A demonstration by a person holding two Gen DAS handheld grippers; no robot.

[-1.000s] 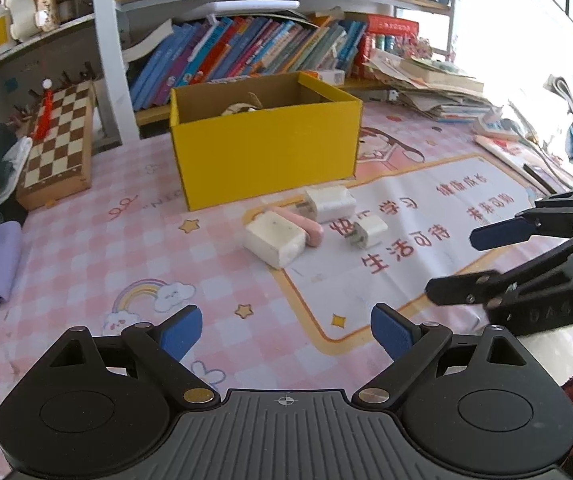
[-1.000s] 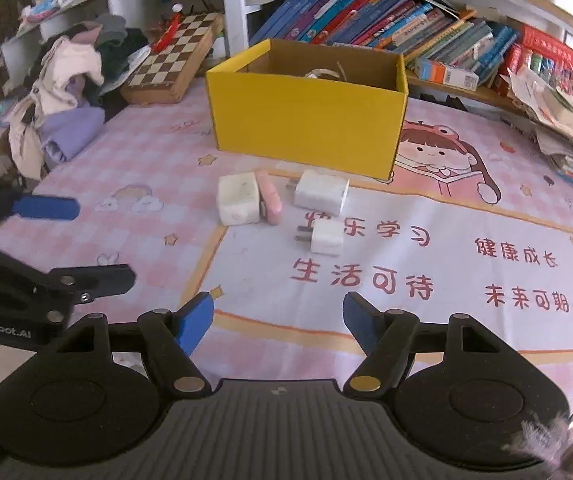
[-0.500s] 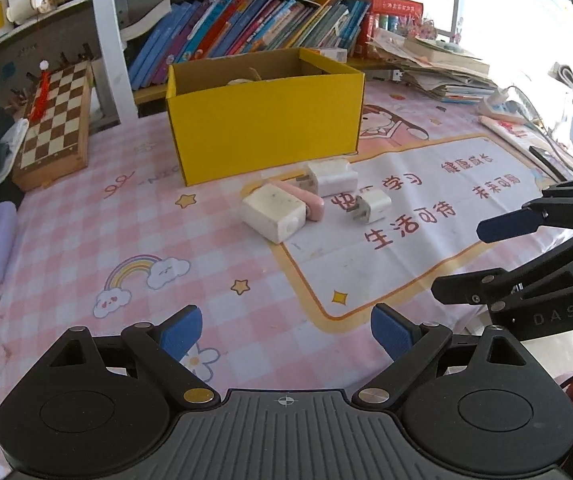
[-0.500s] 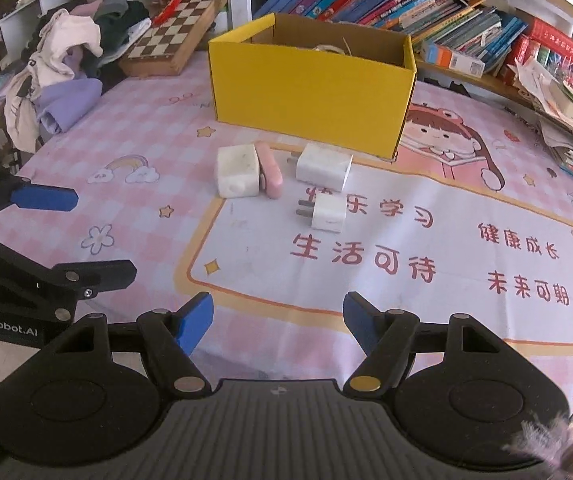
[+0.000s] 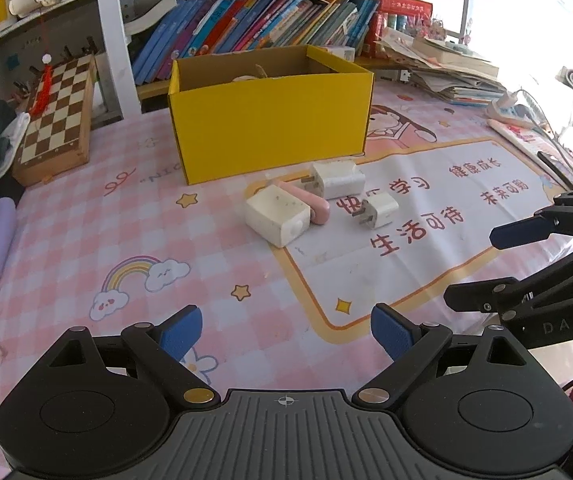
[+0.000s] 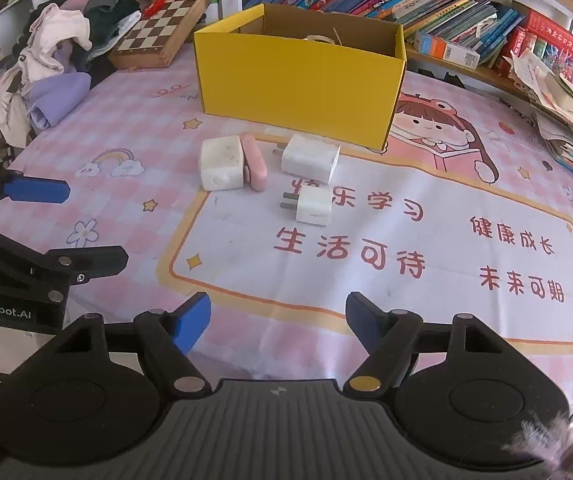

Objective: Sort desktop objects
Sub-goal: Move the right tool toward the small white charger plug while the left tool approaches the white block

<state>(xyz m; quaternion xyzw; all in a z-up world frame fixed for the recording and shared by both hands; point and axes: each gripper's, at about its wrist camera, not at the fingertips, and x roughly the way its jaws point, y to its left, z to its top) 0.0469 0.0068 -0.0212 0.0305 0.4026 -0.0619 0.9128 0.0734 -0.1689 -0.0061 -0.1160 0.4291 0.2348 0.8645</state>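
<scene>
A yellow cardboard box (image 5: pixel 270 128) (image 6: pixel 298 80) stands open at the back of the pink mat, with something pale inside. In front of it lie a large white charger block (image 5: pixel 277 214) (image 6: pixel 222 163), a pink oblong item (image 5: pixel 306 201) (image 6: pixel 255 161) touching it, a second white charger (image 5: pixel 338 179) (image 6: pixel 310 158) and a small white plug adapter (image 5: pixel 378 210) (image 6: pixel 313 207). My left gripper (image 5: pixel 286 330) is open and empty, well short of them. My right gripper (image 6: pixel 278 318) is open and empty too. Each gripper also shows in the other's view, the right (image 5: pixel 482 268) and the left (image 6: pixel 82 226).
A chessboard (image 5: pixel 56 116) (image 6: pixel 166 36) leans at the back left. Clothes (image 6: pixel 54 72) pile at the left edge. Books (image 5: pixel 254 24) fill the shelf behind the box. Stacked papers (image 5: pixel 446 76) and magazines (image 5: pixel 534 140) lie at the right.
Both grippers have pulled back and risen slightly, so the box and chargers look a little farther. Nothing on the mat has moved. Both grippers stay open.
</scene>
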